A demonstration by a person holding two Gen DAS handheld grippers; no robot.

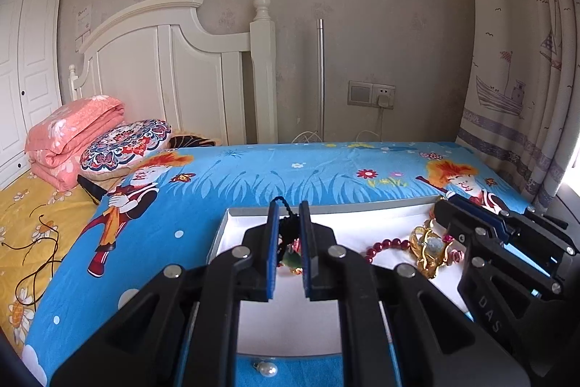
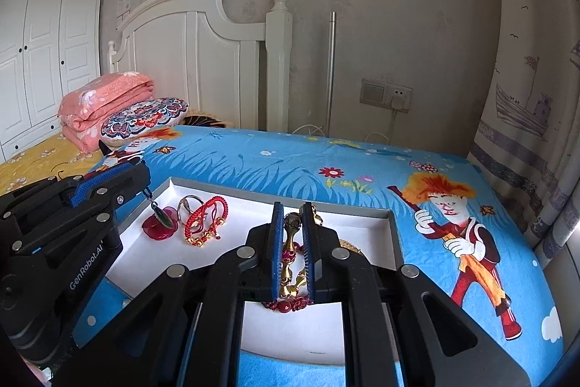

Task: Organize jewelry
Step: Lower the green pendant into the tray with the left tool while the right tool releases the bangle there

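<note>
Pinching a black-corded pendant (image 2: 159, 211), the left gripper (image 1: 289, 209) hangs over the white tray (image 2: 393, 242) — right gripper (image 2: 293, 209) clamps a gold ornament (image 2: 290, 242) lengthwise.

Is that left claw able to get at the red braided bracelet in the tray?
Probably not yet: the left claw is near the red braided bracelet, but it already holds a black-corded pendant.

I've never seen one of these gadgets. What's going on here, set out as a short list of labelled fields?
Setting: bed with blue cartoon sheet
Container: shallow white box on the sheet
Left gripper: shut on a black cord, its pendant dangling over the box
Right gripper: shut on a gold ornament
In the box: red braided bracelets, red bead bracelet
Outside the box: pearl earring on the sheet
</note>
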